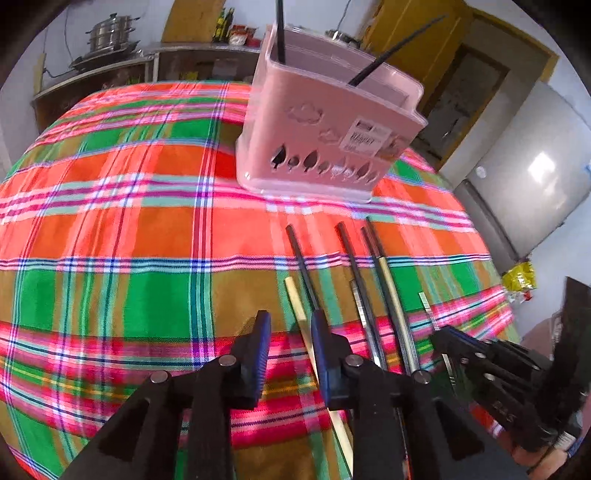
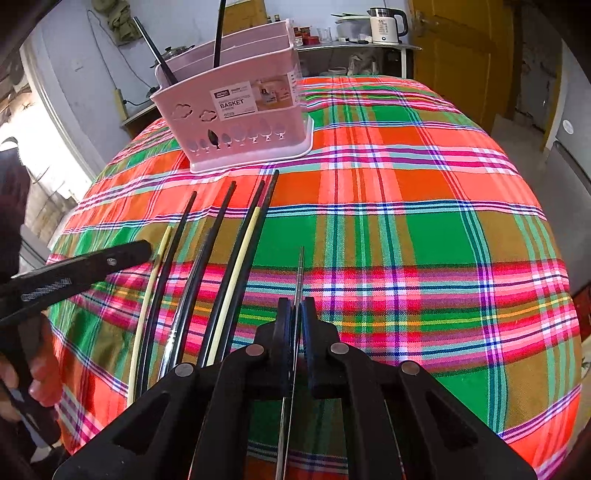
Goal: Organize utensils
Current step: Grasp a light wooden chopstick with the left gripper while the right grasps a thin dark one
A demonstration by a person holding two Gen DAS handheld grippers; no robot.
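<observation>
A pink slotted basket [image 1: 325, 125] [image 2: 236, 122] stands upright at the far side of the plaid tablecloth [image 1: 129, 221], with two black chopsticks [image 1: 280, 29] leaning in it. Several black, cream and steel chopsticks [image 2: 236, 273] lie side by side in front of it. My left gripper [image 1: 290, 332] is open just above the cloth. A cream chopstick [image 1: 297, 306] and a black chopstick [image 1: 301, 258] lie by its right finger, neither of them gripped. My right gripper [image 2: 296, 306] is shut on a thin steel chopstick [image 2: 300, 273] that points toward the basket. The left gripper [image 2: 140, 251] shows side-on at the left.
A person's hand [image 2: 40, 369] holds the left tool. The table edge curves off at right, with a grey fridge [image 1: 528, 177] and a yellow door [image 2: 454, 55] beyond it. A shelf behind holds a kettle [image 2: 386, 26] and a steamer pot [image 1: 110, 33].
</observation>
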